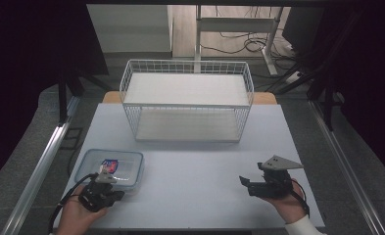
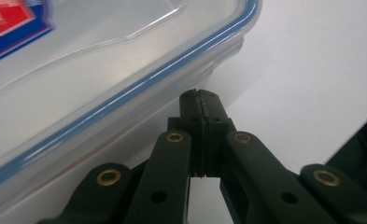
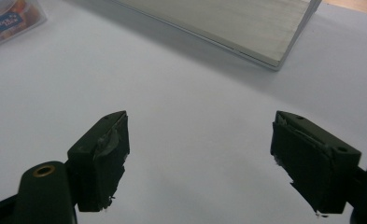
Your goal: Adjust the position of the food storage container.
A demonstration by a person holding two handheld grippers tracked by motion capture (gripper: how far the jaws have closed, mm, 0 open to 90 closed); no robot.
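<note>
High view: lidded container [image 1: 110, 168] sits untouched on the counter's [image 1: 195, 196] near-left corner, wire rack [image 1: 187, 100] behind; left gripper view: my left gripper [image 2: 201, 100] clenched empty beside its rim; right gripper view: my right gripper [image 3: 197, 158] released, idle, nothing grasped yet.

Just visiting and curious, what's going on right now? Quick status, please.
Left gripper shut, empty, beside the plastic box. Right gripper open, empty, over bare table. Box lid on. Wire shelf stands behind, nothing in the way.
</note>
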